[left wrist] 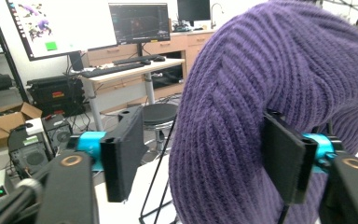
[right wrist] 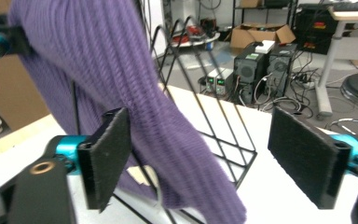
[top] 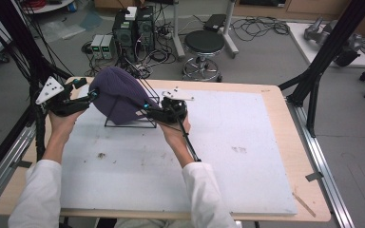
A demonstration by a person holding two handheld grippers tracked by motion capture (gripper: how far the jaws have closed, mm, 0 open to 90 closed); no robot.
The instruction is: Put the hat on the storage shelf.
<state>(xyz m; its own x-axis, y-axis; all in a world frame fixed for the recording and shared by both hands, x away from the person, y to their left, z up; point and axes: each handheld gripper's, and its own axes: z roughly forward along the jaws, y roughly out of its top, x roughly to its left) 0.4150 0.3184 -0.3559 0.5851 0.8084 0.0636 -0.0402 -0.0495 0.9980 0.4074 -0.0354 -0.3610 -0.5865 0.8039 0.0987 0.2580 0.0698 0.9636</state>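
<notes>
Hat: your purple knit hat (top: 119,92) sits draped over the black wire stand (top: 145,124) at the counter's (top: 247,156) far left.
Left tool (top: 94,94): released, jaws astride the knit.
Right tool (top: 145,107): released, hat edge loose between the jaws.

Your left gripper (left wrist: 205,158) stands with its jaws spread wide, and the purple knitted hat (left wrist: 279,93) bulges between them; the left pad is clear of the wool, the right pad sits at its ribbed edge, though you cannot tell if it presses. A black wire stand (left wrist: 156,186) drops below the hat, with a black stool (left wrist: 158,114) and a desk with monitors (left wrist: 121,67) behind
</notes>
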